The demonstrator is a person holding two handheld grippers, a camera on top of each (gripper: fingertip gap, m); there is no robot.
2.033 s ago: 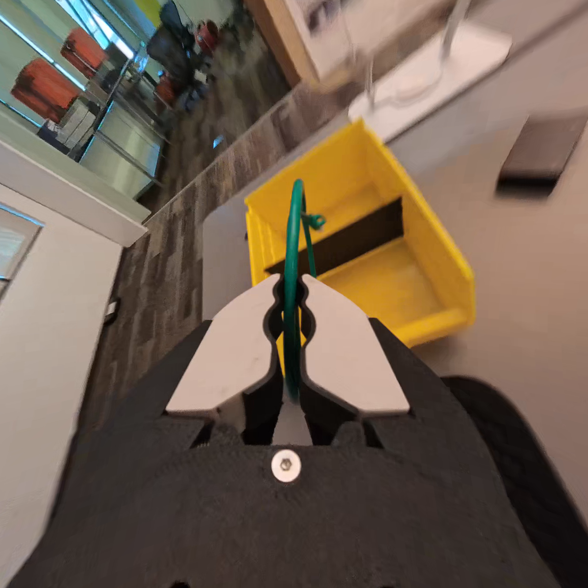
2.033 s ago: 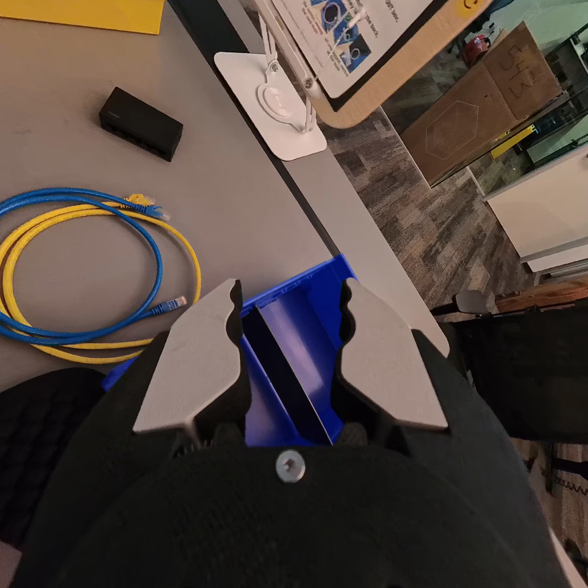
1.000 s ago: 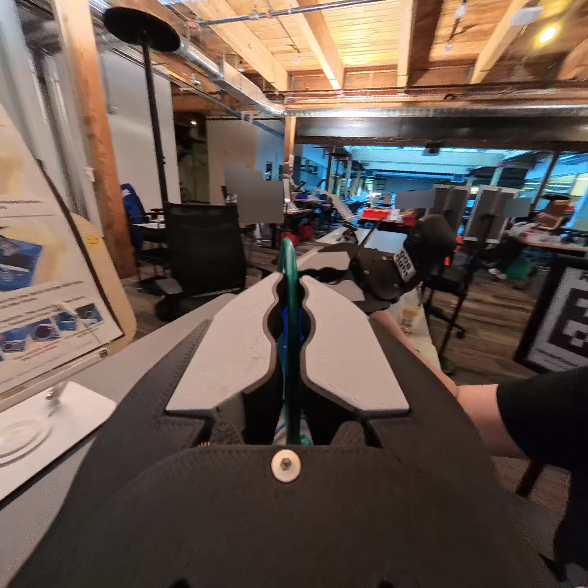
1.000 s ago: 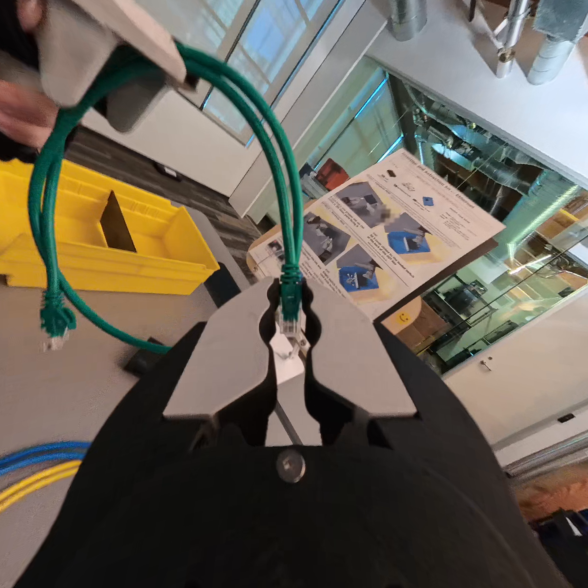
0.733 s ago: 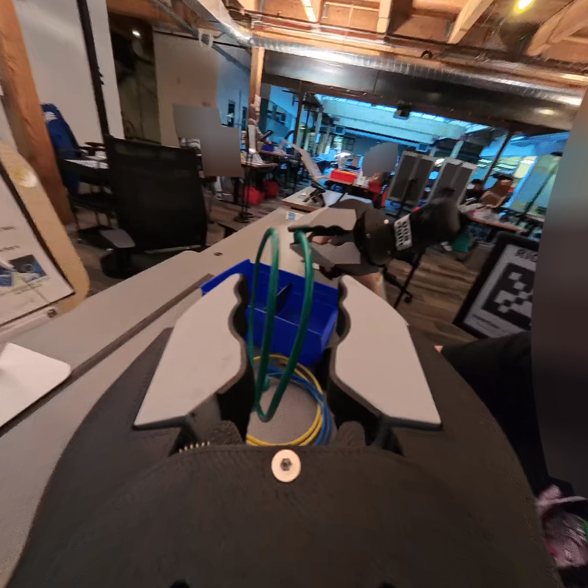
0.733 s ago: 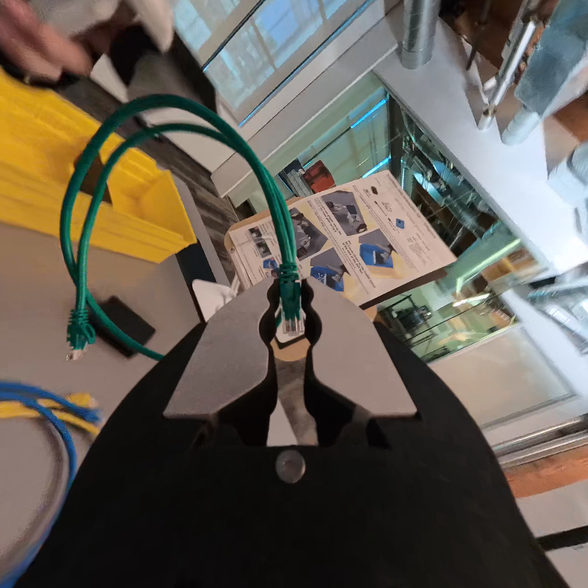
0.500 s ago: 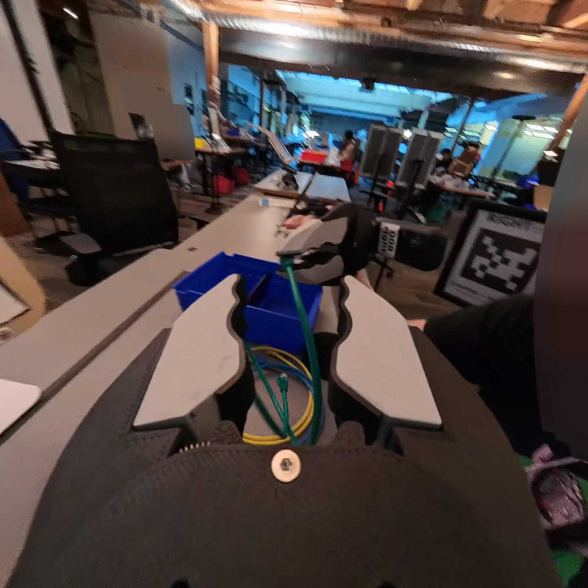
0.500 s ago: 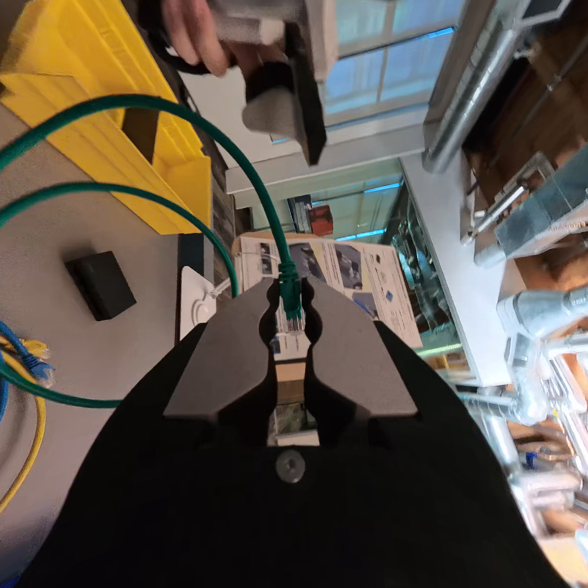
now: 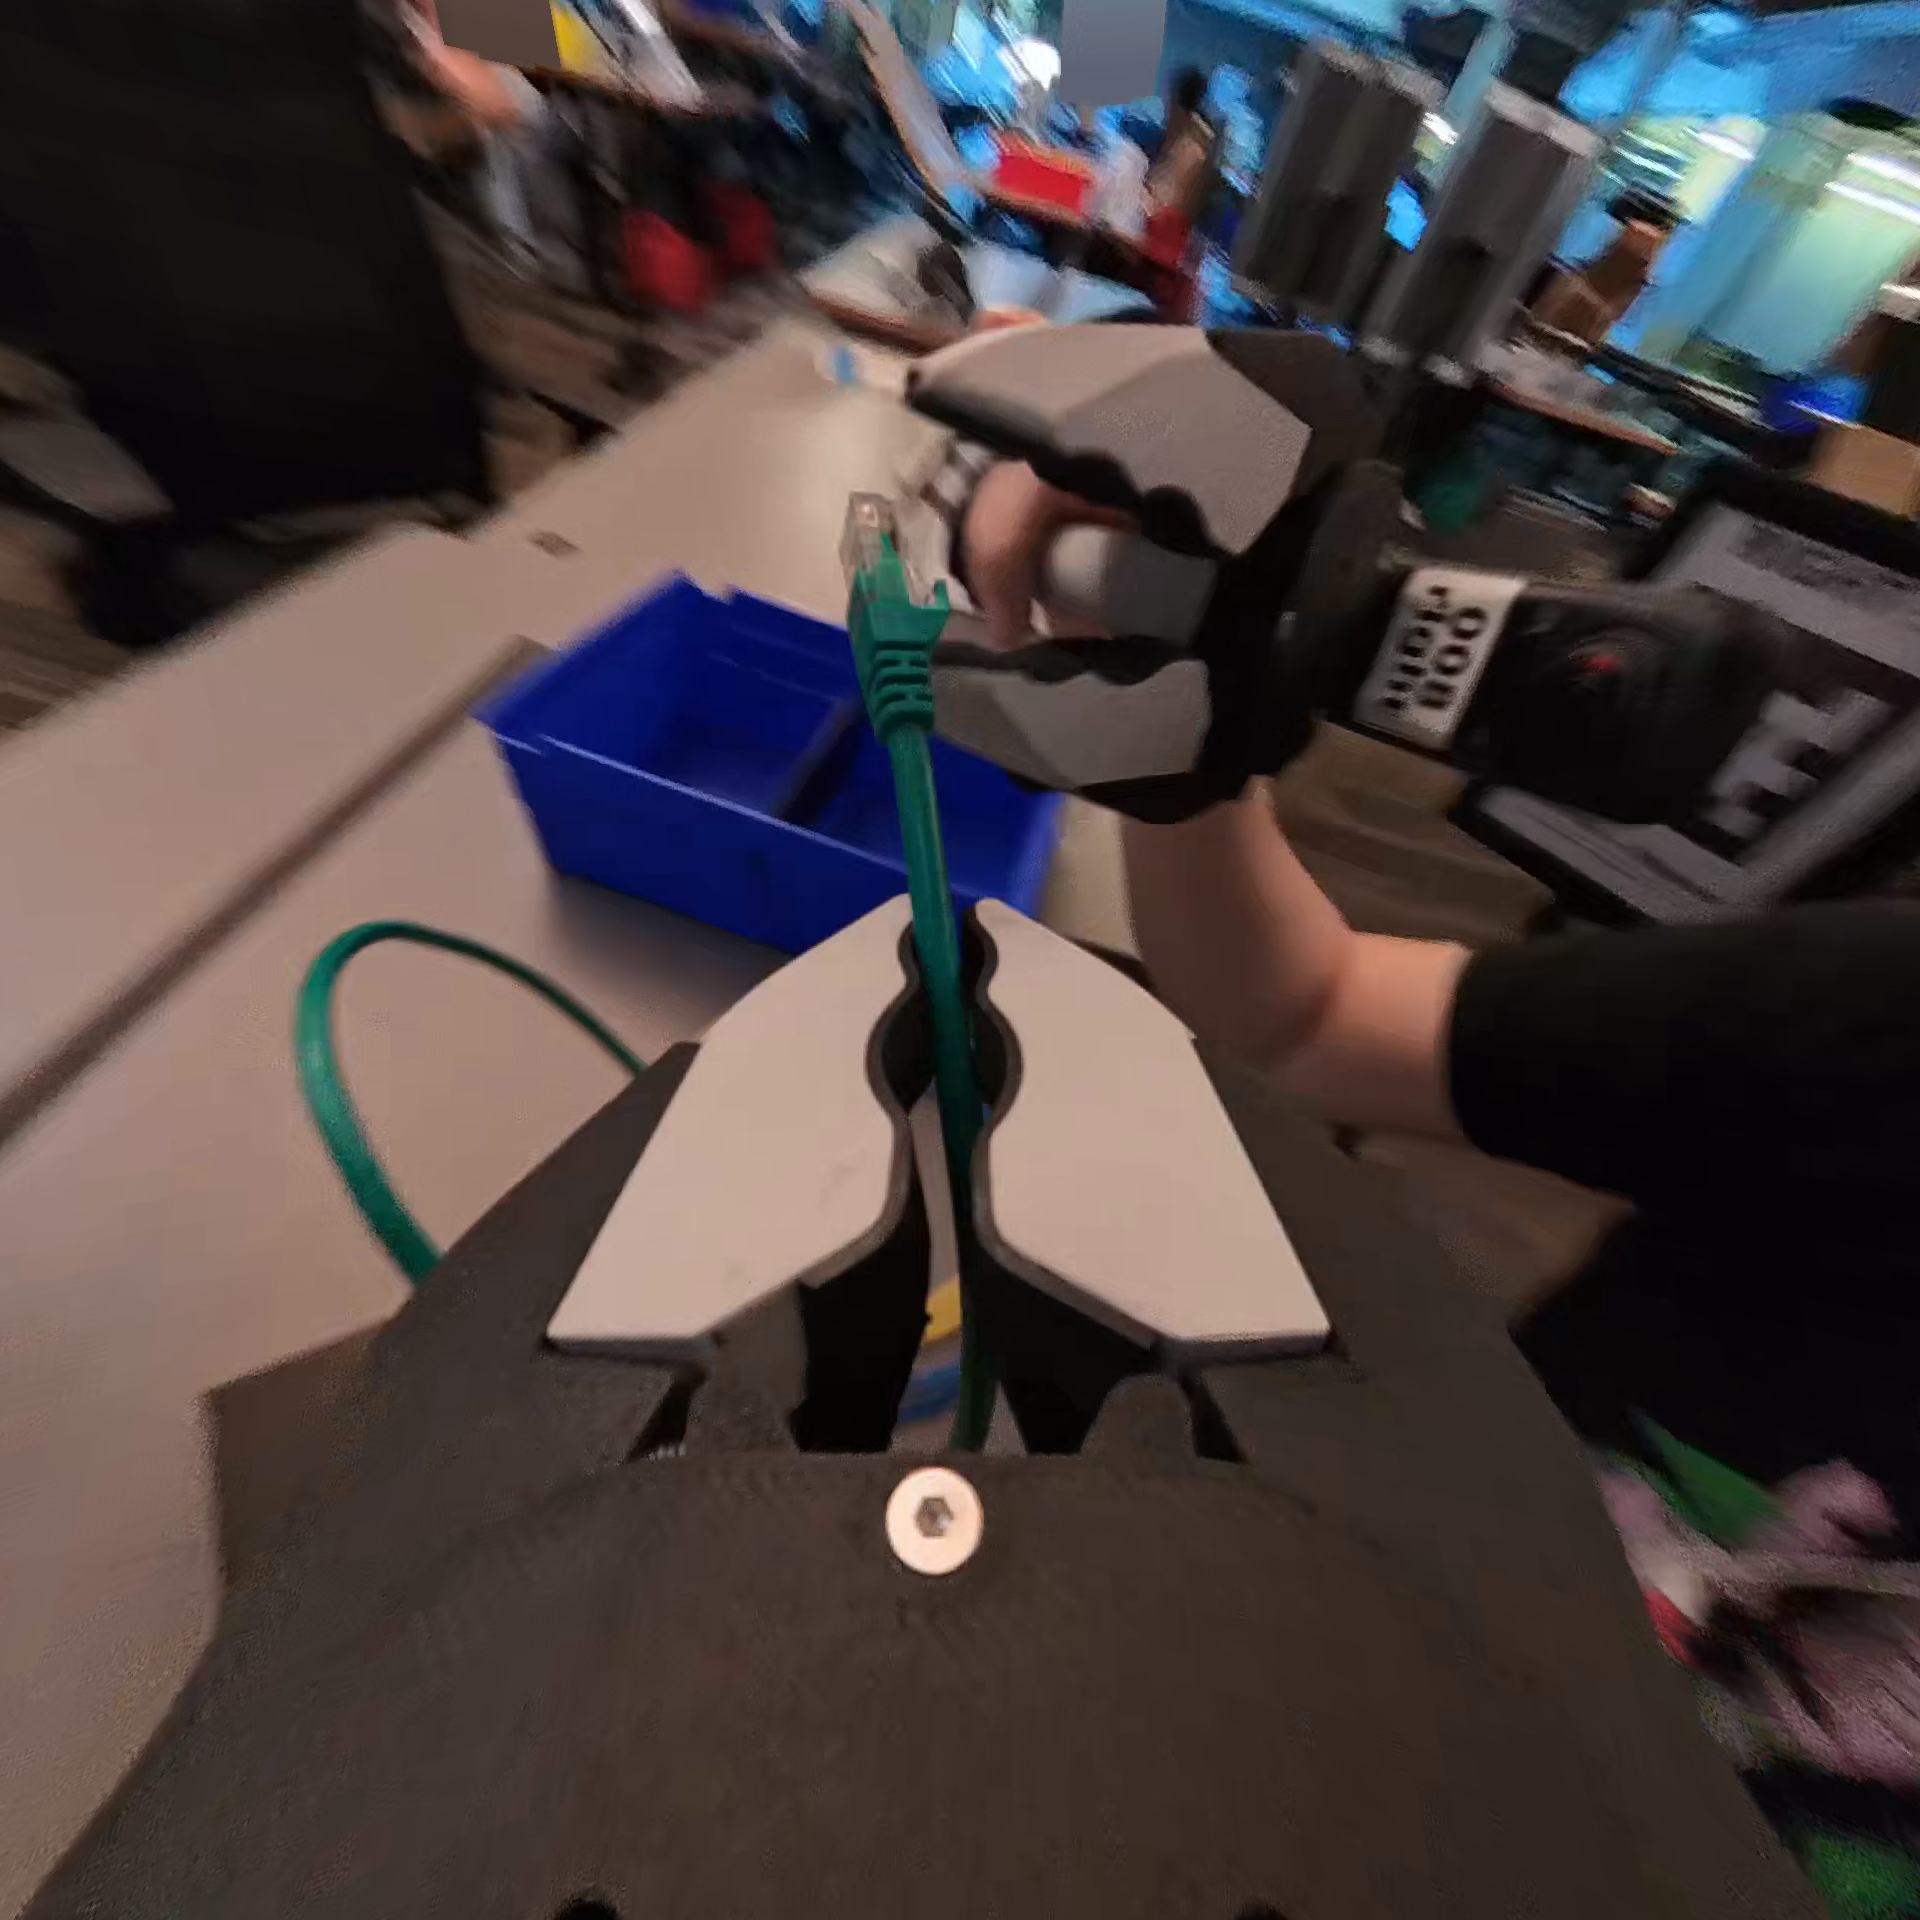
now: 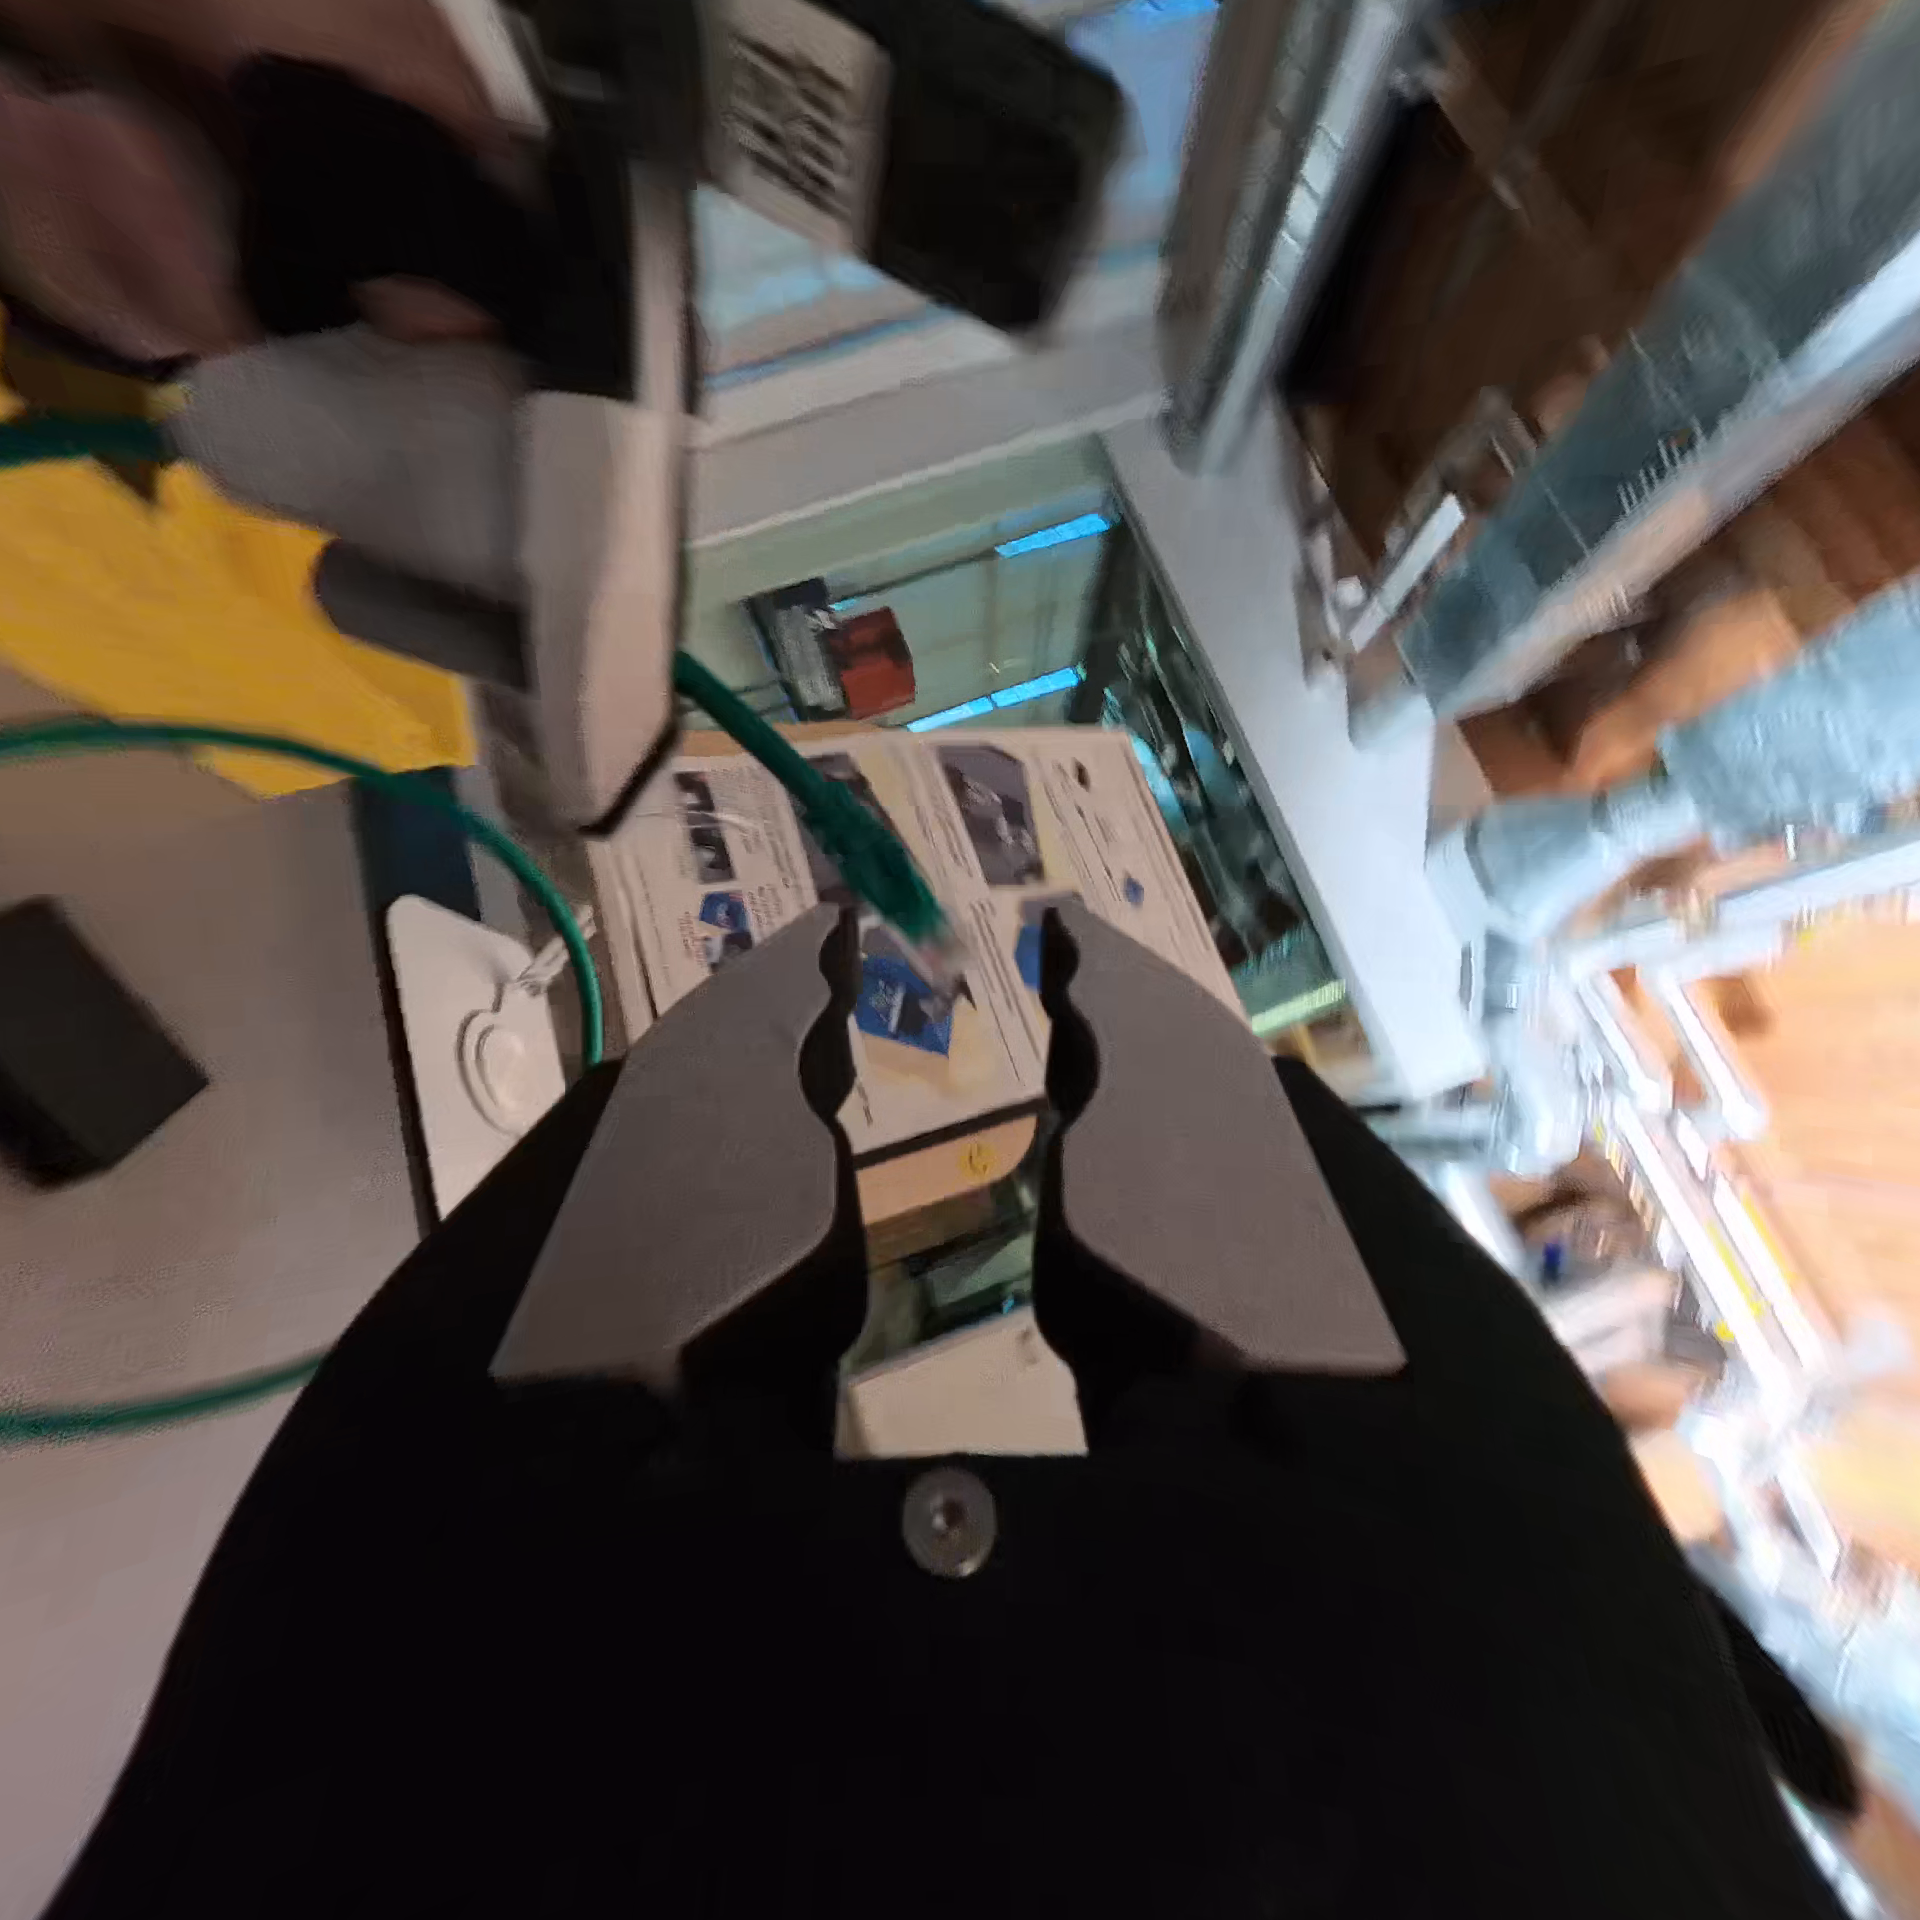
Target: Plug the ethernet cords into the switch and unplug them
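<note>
Left hand-held gripper [image 9: 940, 925]: jaws closed on the green ethernet cord [image 9: 928, 831]. The cord runs up between the two fingers and leaves past the tips, ending ahead of them in a green boot and a clear plug [image 9: 871, 535] that points upward. Behind the fingers the same cord drops toward the bench [image 9: 187, 1195] and loops out to the left of this hand-held gripper.

Right hand-held gripper [image 10: 940, 930]: jaws parted, holding nothing. In the left wrist view it appears ahead and to the right of the left hand-held gripper, turned on its side, with the plug standing just in front of its fingertips; contact cannot be determined. In the right wrist view the plug end [image 10: 914, 920] sits just ahead of the gap between the tips, angled in from the upper left, where the left hand-held gripper is blurred.

Switch [image 10: 78, 1049]: a small black box on the bench, well to the left of the right hand-held gripper, apart from the green cord.

Blue bin [image 9: 748, 748]: on the bench, ahead of the left hand-held gripper, behind the raised cord.

Yellow bin [image 10: 208, 623]: upper left in the right wrist view, partly hidden by the left hand-held gripper.

A white stand base [image 10: 457, 1039] and an illustrated sheet [image 10: 966, 831] lie beyond the right fingertips.
</note>
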